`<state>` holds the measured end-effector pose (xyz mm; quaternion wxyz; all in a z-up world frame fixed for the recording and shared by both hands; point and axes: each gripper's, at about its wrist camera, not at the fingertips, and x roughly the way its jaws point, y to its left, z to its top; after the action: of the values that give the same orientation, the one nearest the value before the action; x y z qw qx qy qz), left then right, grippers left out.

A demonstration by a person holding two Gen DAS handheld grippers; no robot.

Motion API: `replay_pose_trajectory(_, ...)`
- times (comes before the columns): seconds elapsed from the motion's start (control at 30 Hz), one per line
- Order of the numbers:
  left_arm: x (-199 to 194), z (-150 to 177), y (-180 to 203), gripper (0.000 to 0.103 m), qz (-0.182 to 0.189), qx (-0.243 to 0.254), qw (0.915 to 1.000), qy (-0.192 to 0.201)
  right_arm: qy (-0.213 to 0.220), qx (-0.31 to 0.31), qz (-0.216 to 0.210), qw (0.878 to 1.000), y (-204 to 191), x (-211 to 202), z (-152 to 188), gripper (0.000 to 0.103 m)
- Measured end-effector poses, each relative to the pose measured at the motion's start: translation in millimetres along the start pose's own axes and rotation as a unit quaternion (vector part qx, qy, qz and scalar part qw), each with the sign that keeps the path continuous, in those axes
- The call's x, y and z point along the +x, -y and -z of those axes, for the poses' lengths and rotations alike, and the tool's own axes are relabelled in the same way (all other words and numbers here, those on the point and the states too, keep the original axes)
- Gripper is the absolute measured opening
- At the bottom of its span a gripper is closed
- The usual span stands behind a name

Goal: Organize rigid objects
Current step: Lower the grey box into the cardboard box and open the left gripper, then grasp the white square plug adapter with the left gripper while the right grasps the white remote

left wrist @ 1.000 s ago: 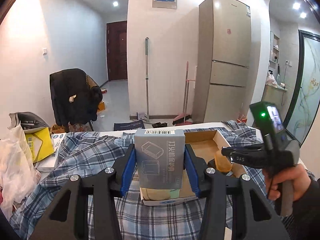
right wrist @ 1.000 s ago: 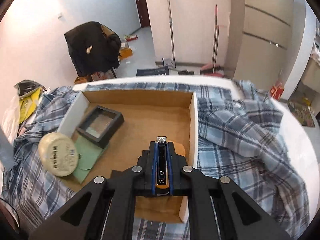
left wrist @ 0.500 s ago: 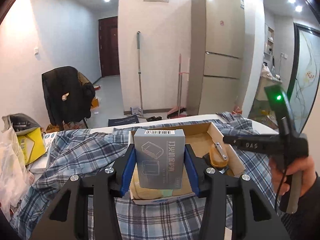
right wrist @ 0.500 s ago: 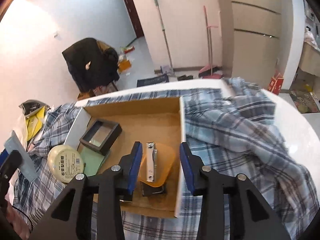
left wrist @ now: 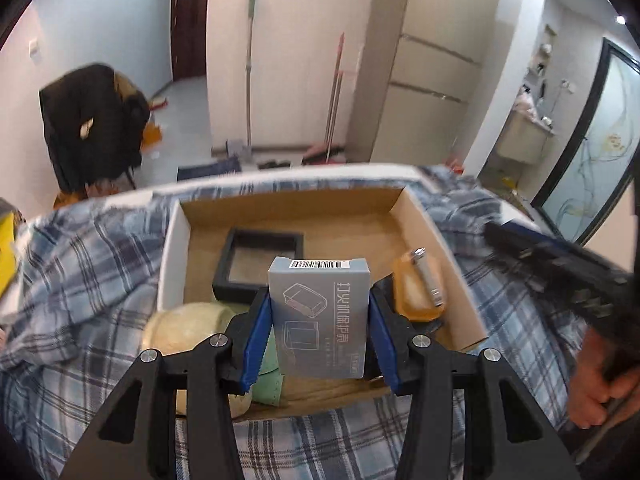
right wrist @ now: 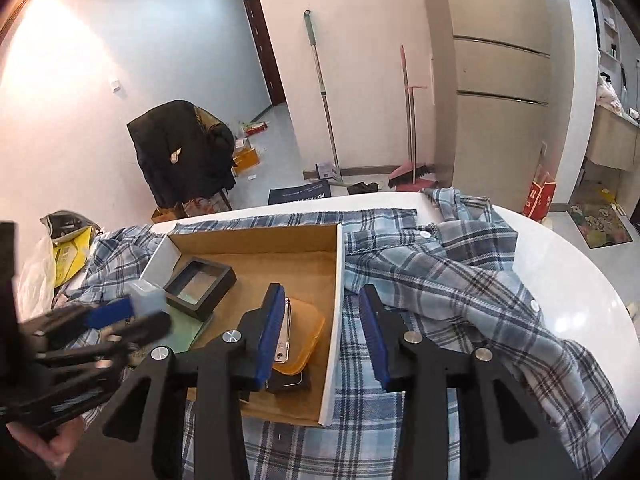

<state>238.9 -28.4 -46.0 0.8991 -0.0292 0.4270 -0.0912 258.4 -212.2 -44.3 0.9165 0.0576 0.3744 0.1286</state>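
A white table [right wrist: 580, 280] carries a rumpled blue plaid shirt [right wrist: 460, 280] and an open cardboard box [left wrist: 440, 240]. Over the box, the left claw [left wrist: 320, 328] clamps an upright grey carton [left wrist: 318, 320]. Inside lie a black square case [left wrist: 262, 258], an orange pouch [right wrist: 308, 336] and, on it, a metal nail clipper [left wrist: 428, 280]. The right claw [right wrist: 326, 338] stands open, empty, straddling the box's right wall.
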Motion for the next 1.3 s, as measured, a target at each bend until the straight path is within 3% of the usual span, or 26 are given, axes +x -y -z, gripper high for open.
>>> replay_pose_trajectory(0.4, 14.1, 15.3, 18.3, 0.049, -0.034, 0.081, 0.996, -0.014, 0.0, -0.01, -0.003, 1.0, -3.9, -1.6, 1.1, 0.037)
replay_pose_trajectory(0.57, 13.8, 14.5, 17.8, 0.049, -0.032, 0.078, 0.9963, -0.013, 0.009, -0.023, 0.003, 1.0, -7.5, -6.7, 0.5, 0.037)
replay_pose_trajectory(0.63, 13.0, 12.9, 16.9, 0.054, -0.025, 0.075, 0.9967, -0.019, 0.012, -0.026, 0.004, 1.0, -8.4, -9.8, -0.4, 0.037)
replay_pose_trajectory(0.67, 9.8, 12.5, 15.9, 0.063, -0.013, 0.072, 0.9971, -0.02, 0.015, -0.027, 0.007, 0.999, -9.1, -12.2, -1.0, 0.037)
replay_pose_trajectory(0.7, 3.3, 12.4, 13.3, 0.068, 0.001, 0.065, 0.9978, -0.013, 0.017, -0.032, 0.009, 0.999, -10.6, -15.5, -1.7, 0.037)
replay_pose_trajectory(0.87, -46.6, 16.4, 3.4, 0.072, 0.024, 0.062, 0.9959, 0.061, 0.051, -0.046, 0.012, 0.998, -11.5, -50.6, -0.8, 0.037)
replay_pose_trajectory(0.93, -68.2, 23.1, 3.0, 0.081, 0.027, 0.069, 0.9936, 0.085, 0.059, -0.05, 0.009, 0.997, -11.6, -64.7, 3.7, 0.037)
replay_pose_trajectory(1.03, -89.3, 37.1, 6.6, 0.082, 0.021, 0.092, 0.9904, 0.1, 0.063, -0.064, 0.012, 0.996, -16.0, -81.6, 14.3, 0.037)
replay_pose_trajectory(1.17, -95.4, 64.3, 14.7, 0.083, 0.03, 0.126, 0.9894, 0.066, 0.048, -0.074, 0.011, 0.996, -21.8, -89.8, 34.8, 0.037)
replay_pose_trajectory(1.3, -82.8, 98.0, 27.2, 0.082, 0.104, 0.182, 0.9777, -0.015, 0.028, -0.085, 0.018, 0.996, -27.0, -86.8, 53.2, 0.037)
